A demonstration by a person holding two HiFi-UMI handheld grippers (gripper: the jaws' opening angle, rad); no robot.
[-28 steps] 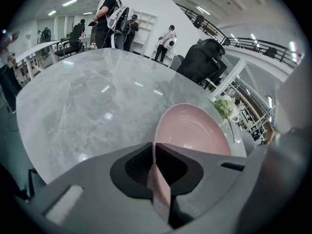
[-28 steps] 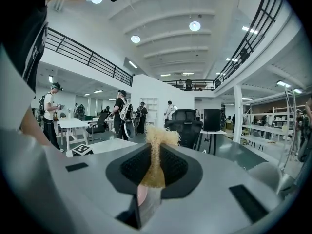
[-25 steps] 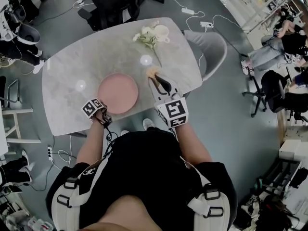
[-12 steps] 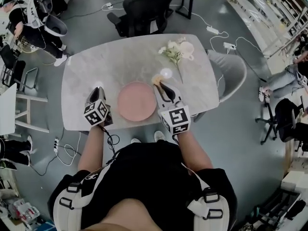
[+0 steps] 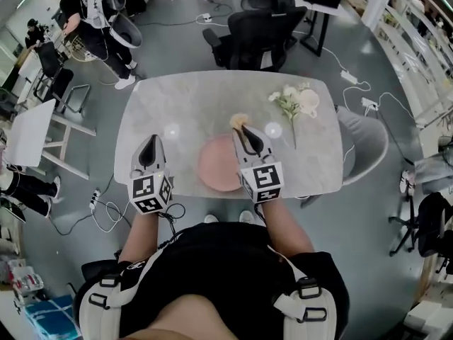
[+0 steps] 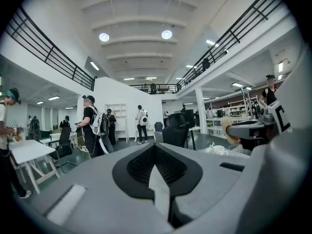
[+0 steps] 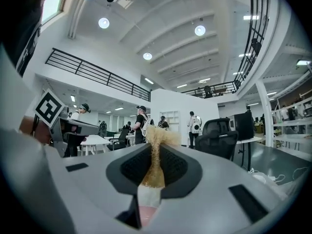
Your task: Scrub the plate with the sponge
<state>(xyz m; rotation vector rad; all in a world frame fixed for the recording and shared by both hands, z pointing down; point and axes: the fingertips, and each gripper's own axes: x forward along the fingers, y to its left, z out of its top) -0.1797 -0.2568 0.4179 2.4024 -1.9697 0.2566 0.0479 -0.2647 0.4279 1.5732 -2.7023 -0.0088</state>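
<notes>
- On the pale marbled grey tabletop (image 5: 212, 98), the round pink plate (image 5: 218, 167) lies flat near the person's edge, between the two grippers. Being round, it has no long axis to line up with.
- The right gripper (image 5: 242, 129) is much the nearer of the two. It hangs over the plate's right and far rim, and its fingers (image 7: 175, 167) are clenched on a tan fibrous sponge (image 5: 238, 120).
- The left gripper (image 5: 150, 140) sits well apart to the plate's left. Its fingers (image 6: 139, 162) are pressed together with nothing between them.
- The sponge sticks out past the fingertips with its long axis along the gripper, pointing away from the person toward the far side of the tabletop. It looks to sit just beyond the plate's far rim.
- From the sponge, the plate's middle lies back toward the person and a little left. I'd judge the scrub calls for drawing that hand in and tipping the sponge down.
</notes>
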